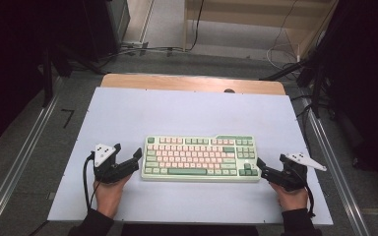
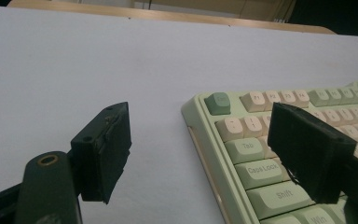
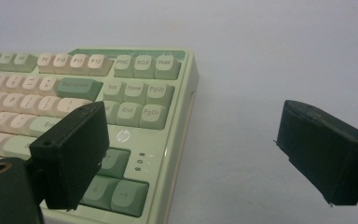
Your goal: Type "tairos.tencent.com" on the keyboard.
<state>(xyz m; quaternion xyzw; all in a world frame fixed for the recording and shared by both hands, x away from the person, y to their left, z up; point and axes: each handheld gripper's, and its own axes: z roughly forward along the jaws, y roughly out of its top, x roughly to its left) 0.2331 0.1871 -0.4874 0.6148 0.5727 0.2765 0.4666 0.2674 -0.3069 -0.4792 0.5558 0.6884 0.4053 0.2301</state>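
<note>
High view: keyboard [image 1: 201, 158], mint green with pink and cream keys, lies flat just below frame centre on the white board [image 1: 128, 113] covering the table. Left gripper [image 1: 139, 153] at lower left, jaw tips right at the keyboard's left end; can't tell from here if they touch. Right gripper [image 1: 259, 162] at lower right, tips at the keyboard's right end near its front corner. A hand [image 1: 109, 192] backs the left unit, another hand [image 1: 291, 196] the right, sleeves at the bottom edge.

Left gripper view: jaws spread wide, nothing clamped. One jaw sits lower left over bare board, the other at right hangs over the Tab/Caps Lock area. The keyboard's left edge falls in the gap between them, closer to the right-hand jaw. No pad contact visible.

Right gripper view: jaws wide apart, holding nothing. Left-hand jaw sits in front of the arrow-key cluster at lower left; the other sits at far right over bare board. Keyboard's right edge runs down the gap between them, no contact visible.
</note>
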